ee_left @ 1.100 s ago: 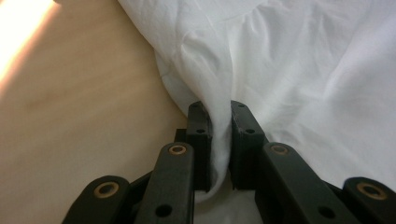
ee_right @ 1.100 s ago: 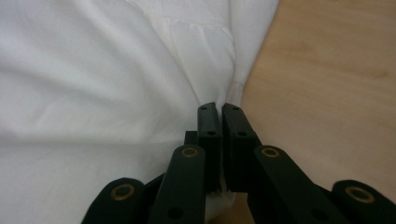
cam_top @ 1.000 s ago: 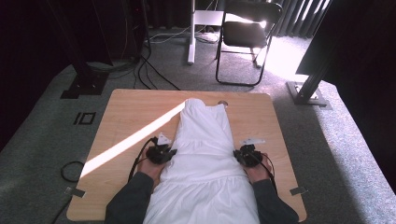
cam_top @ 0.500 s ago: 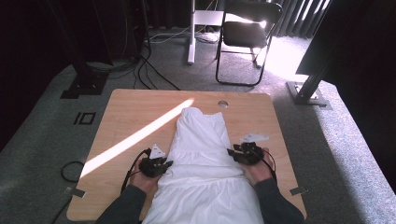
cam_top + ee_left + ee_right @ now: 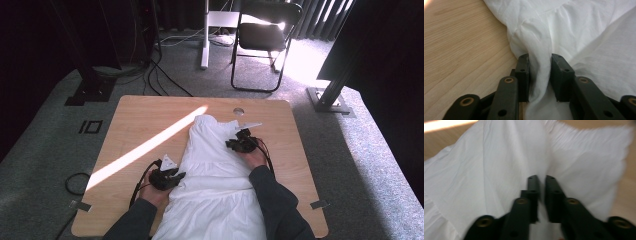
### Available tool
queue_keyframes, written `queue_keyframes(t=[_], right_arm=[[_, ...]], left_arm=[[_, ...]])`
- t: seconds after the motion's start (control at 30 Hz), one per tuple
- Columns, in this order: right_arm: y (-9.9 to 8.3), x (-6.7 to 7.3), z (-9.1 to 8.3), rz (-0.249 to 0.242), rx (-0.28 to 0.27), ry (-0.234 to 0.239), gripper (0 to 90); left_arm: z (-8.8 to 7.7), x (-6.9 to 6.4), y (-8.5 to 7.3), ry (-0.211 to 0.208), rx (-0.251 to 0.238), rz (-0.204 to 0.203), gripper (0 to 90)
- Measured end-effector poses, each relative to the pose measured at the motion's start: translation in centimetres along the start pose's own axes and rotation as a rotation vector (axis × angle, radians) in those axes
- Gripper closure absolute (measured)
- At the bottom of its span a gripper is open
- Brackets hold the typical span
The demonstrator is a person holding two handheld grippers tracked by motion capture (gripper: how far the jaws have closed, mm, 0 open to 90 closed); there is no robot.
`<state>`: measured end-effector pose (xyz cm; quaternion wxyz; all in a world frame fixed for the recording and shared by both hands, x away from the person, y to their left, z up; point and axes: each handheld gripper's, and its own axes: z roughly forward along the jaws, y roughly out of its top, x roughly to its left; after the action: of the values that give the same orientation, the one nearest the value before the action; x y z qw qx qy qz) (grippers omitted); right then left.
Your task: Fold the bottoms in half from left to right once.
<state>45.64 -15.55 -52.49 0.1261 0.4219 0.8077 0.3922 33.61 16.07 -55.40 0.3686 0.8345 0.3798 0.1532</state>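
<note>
White dress (image 5: pixel 215 170) lies on the counter (image 5: pixel 140 120). Left gripper (image 5: pixel 540 75) fingers, easing apart, straddle a fold; right gripper (image 5: pixel 540 195) fingers clenched. Pull evenly to smooth.

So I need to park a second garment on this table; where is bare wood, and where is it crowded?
Bare table lies left of the white garment, across the sunlit stripe to the left edge. A narrower strip runs right of it, beyond the right gripper. The middle is crowded: cloth, both grippers, the left gripper at the garment's left edge.
</note>
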Motion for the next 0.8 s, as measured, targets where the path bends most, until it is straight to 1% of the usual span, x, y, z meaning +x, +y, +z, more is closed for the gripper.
queue_keyframes(t=[0.07, 0.1, 0.13, 0.17, 0.2, 0.23, 0.27, 0.3, 0.33, 0.37, 0.4, 0.43, 0.47, 0.5, 0.57, 0.6, 0.67, 0.73, 0.8], right_arm=[[0.7, 0.3, -2.2, -0.032, -0.081, -0.041, 89.1], [1.0, 0.4, -3.6, -0.041, -0.124, -0.079, 89.3], [1.2, 0.4, -4.8, -0.040, -0.159, -0.119, 89.4], [1.2, 0.3, -5.9, -0.046, -0.181, -0.158, 89.4], [1.0, 0.1, -6.4, -0.046, -0.189, -0.186, 89.3], [0.5, -0.2, -6.7, -0.028, -0.182, -0.204, 89.2], [-0.2, -0.5, -6.3, -0.013, -0.151, -0.212, 89.1], [-1.0, -0.8, -5.4, -0.016, -0.103, -0.235, 88.9], [-1.8, -1.1, -4.5, -0.013, -0.056, -0.245, 88.6], [-2.5, -1.6, -3.5, 0.016, -0.019, -0.222, 88.3], [-3.1, -2.0, -2.7, 0.040, 0.003, -0.203, 87.6], [-3.5, -2.2, -2.0, 0.050, 0.024, -0.191, 86.8], [-3.8, -2.3, -1.5, 0.060, 0.040, -0.184, 86.2], [-3.9, -2.2, -1.2, 0.064, 0.049, -0.181, 85.3], [-3.9, -2.1, -1.1, 0.061, 0.050, -0.184, 84.3], [-3.8, -2.0, -1.1, 0.051, 0.057, -0.186, 84.2], [-3.9, -1.8, -1.1, 0.039, 0.062, -0.189, 84.0], [-3.8, -1.8, -1.1, 0.037, 0.064, -0.190, 84.2], [-3.8, -1.8, -1.1, 0.040, 0.063, -0.186, 84.5]], left_arm=[[0.0, -0.1, 0.0, -0.005, 0.004, 0.008, 65.6], [0.0, -0.2, 0.0, -0.003, 0.005, 0.011, 63.8], [0.0, -0.3, 0.1, -0.004, 0.006, 0.010, 63.7], [0.1, -0.4, 0.1, -0.007, 0.005, 0.012, 63.4], [0.1, -0.5, 0.1, -0.014, 0.006, 0.015, 62.3], [0.2, -0.6, 0.1, -0.017, 0.007, 0.021, 61.7], [0.2, -0.8, 0.2, -0.018, 0.009, 0.024, 61.8], [0.2, -0.8, 0.3, -0.021, 0.012, 0.029, 61.8], [0.3, -0.9, 0.3, -0.022, 0.012, 0.027, 61.8], [0.2, -0.9, 0.3, -0.026, 0.015, 0.029, 61.7], [0.2, -0.9, 0.3, -0.032, 0.019, 0.031, 60.9], [0.2, -0.7, 0.4, -0.046, 0.029, 0.033, 59.2], [0.1, -0.5, 0.6, -0.062, 0.039, 0.027, 55.9], [-0.1, -0.2, 0.8, -0.070, 0.040, 0.022, 53.1], [-0.8, 0.6, 1.5, -0.089, -0.008, -0.009, 51.2], [-1.2, 1.1, 2.2, -0.091, -0.033, -0.018, 50.3], [-1.8, 1.6, 3.8, -0.071, -0.083, -0.019, 49.3], [-1.4, 2.0, 5.8, -0.051, -0.099, -0.011, 49.5], [-0.1, 2.2, 7.7, -0.035, -0.095, -0.007, 51.0]])
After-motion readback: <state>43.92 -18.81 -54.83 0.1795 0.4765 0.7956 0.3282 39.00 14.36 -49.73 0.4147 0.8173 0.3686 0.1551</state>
